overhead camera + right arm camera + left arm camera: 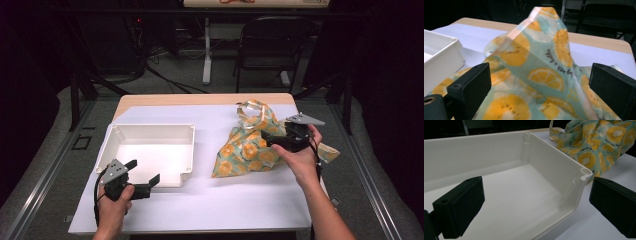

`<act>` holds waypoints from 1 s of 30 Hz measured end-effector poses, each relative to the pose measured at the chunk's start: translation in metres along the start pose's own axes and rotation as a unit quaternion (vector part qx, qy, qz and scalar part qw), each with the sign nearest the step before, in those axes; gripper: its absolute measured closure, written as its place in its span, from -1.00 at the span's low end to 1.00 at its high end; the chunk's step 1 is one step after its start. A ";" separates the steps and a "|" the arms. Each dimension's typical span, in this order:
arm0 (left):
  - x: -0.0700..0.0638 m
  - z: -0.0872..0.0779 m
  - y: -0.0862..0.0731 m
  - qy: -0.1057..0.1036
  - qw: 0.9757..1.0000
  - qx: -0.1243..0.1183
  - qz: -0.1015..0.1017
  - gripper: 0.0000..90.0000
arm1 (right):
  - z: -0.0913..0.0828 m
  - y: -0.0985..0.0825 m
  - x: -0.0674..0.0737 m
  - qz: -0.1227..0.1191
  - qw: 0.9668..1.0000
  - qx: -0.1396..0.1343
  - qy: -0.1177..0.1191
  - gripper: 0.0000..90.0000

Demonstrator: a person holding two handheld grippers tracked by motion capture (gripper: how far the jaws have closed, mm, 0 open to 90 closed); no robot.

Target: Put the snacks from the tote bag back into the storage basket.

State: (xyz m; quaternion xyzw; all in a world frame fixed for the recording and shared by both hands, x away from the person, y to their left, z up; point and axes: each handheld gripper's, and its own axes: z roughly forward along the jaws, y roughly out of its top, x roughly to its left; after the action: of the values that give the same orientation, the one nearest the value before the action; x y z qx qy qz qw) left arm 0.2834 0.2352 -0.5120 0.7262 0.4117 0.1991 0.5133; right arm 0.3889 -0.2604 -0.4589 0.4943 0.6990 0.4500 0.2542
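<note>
**Cloth bag: soft, light, likely to slump**

Cloth, thin and floppy, so I judge the citrus-print bag [247, 147] will sag unless I pinch a gathered fold or its handle loop. It lies on the table [210, 205], right of the white bin [150, 150]. My right fingers [610, 87] spread around its peak; my left fingers [461, 207] spread astride the bin's corner, which crowds that side.

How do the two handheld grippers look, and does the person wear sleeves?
Both the left gripper and the right gripper are black, each with two blocky jaws and a grey three-cornered plate on top. A black cable trails from each beside the wrist. The jaw blocks are matte with small round holes. The forearms are bare; no sleeves show.
</note>
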 end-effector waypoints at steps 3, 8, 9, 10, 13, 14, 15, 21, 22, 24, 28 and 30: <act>0.000 0.001 0.000 -0.007 1.000 0.002 0.003 -0.99 | 0.010 0.002 -0.006 0.015 1.000 0.013 0.006 -0.94; -0.002 0.002 0.000 -0.017 1.000 0.007 0.009 -0.99 | 0.021 -0.001 -0.007 0.009 0.999 0.034 0.022 -0.83; -0.003 0.002 0.000 -0.021 1.000 0.005 0.009 -0.99 | 0.021 -0.002 -0.007 0.007 0.999 0.035 0.023 -0.74; -0.004 0.001 0.000 -0.026 1.000 0.004 0.010 -0.99 | 0.019 -0.004 -0.006 -0.001 0.999 0.026 0.027 -0.40; -0.008 0.002 0.002 -0.036 0.999 -0.003 0.012 -0.99 | 0.014 -0.007 -0.002 -0.010 0.999 0.000 0.033 0.26; -0.008 0.002 0.002 -0.036 0.999 -0.003 0.012 -0.99 | 0.012 -0.008 -0.002 -0.015 0.999 -0.002 0.036 0.44; -0.008 0.002 0.003 -0.037 0.999 -0.005 0.012 -0.99 | 0.012 -0.008 -0.002 -0.015 0.999 -0.002 0.036 0.44; -0.013 0.009 0.009 -0.039 0.999 -0.006 0.008 -0.98 | -0.002 -0.010 0.002 0.000 0.999 -0.028 0.033 1.00; -0.015 0.010 0.010 -0.039 0.999 -0.009 0.007 -0.98 | -0.002 -0.010 0.002 0.000 0.999 -0.028 0.033 1.00; -0.018 0.014 0.013 -0.042 0.999 -0.011 0.007 -0.98 | -0.007 -0.010 0.006 -0.003 0.998 -0.040 0.039 1.00; -0.026 0.021 0.020 -0.048 0.999 -0.013 0.013 -0.97 | -0.018 -0.011 0.018 -0.016 0.997 -0.051 0.054 1.00; -0.031 0.025 0.024 -0.054 0.998 -0.018 0.015 -0.93 | -0.023 -0.013 0.025 -0.020 0.996 -0.057 0.062 1.00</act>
State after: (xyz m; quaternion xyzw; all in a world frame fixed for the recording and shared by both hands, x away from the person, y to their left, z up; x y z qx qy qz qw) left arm 0.2929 0.1920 -0.4956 0.7330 0.3685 0.1745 0.5444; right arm 0.3554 -0.2474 -0.4574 0.4356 0.6965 0.5138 0.2471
